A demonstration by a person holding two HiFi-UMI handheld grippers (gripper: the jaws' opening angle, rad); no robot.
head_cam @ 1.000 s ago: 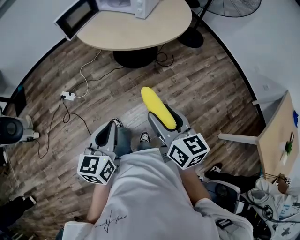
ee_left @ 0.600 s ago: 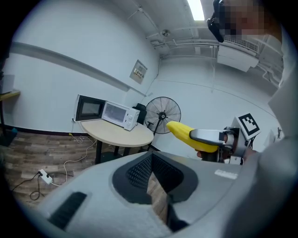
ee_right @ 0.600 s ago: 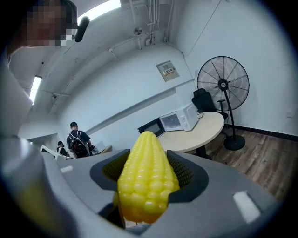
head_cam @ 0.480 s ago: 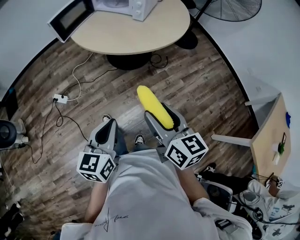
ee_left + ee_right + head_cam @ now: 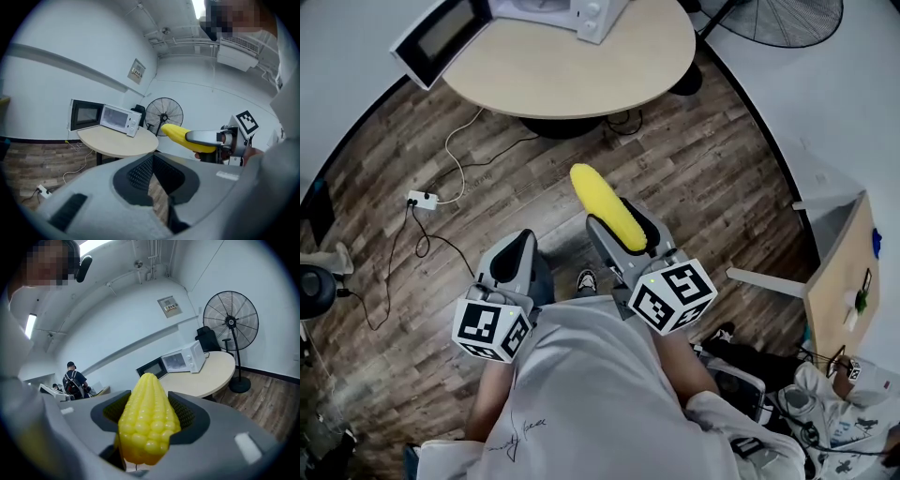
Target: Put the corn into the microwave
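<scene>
The left gripper (image 5: pixel 516 251) is closed up on nothing, and the right gripper (image 5: pixel 622 221) is clamped around the corn (image 5: pixel 602 202), carried out front. The person has walked a bit closer, so the round table (image 5: pixel 581 80) and the open-doored microwave (image 5: pixel 577 11) are nearer, but I'd say still out of reach.
</scene>
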